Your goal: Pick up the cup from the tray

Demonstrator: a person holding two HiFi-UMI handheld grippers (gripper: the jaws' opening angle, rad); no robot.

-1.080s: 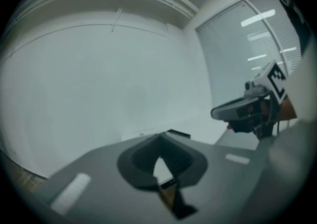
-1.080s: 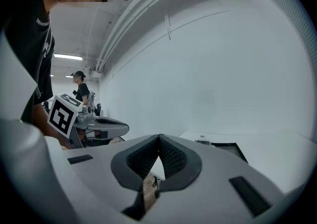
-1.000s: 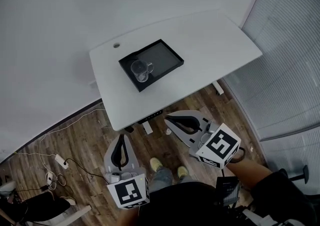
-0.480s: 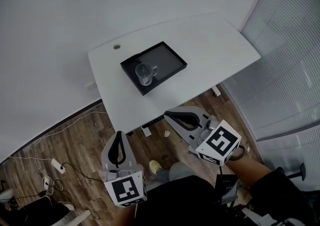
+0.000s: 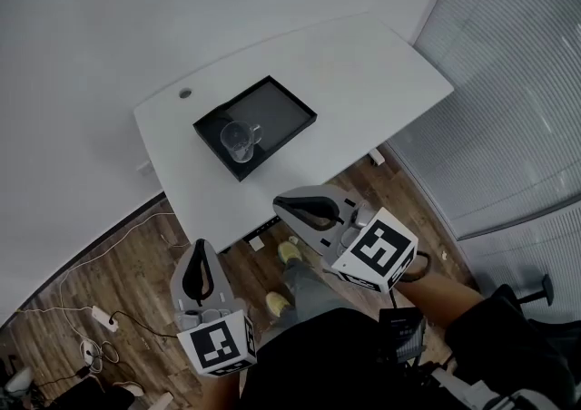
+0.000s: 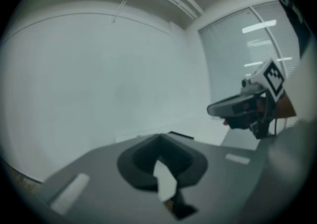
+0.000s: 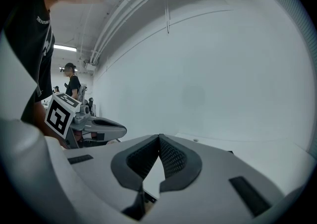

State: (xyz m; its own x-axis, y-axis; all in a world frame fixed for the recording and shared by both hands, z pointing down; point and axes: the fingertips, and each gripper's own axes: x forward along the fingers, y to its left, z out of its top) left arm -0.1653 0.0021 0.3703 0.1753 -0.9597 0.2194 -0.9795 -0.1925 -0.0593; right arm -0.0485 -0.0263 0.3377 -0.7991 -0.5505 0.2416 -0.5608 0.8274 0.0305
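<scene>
- The person's dark top (image 5: 336, 358) fills the bottom of the head view and is cut off by the frame. One shoe (image 5: 279, 303) shows under it.
- Each gripper carries a cube with a black-and-white square marker, a pattern and not words. White print on the shirt sleeve in the right gripper view is too small to read.
- The left gripper (image 5: 199, 249) is held over the wooden floor (image 5: 136, 254). Its jaws are pressed together with nothing between them.
- The right gripper (image 5: 283, 204) is just short of the table's near edge. Its claw is also closed and empty, the textured pads meeting at the tip.
- On the white table (image 5: 363, 73) lies a black tray (image 5: 281, 109). The clear glass cup (image 5: 236, 141) stands in the tray's near-left corner, well apart from both grippers.
- From the left gripper view only a dark sliver of the tray shows beyond the jaws, and the cup cannot be made out there.
</scene>
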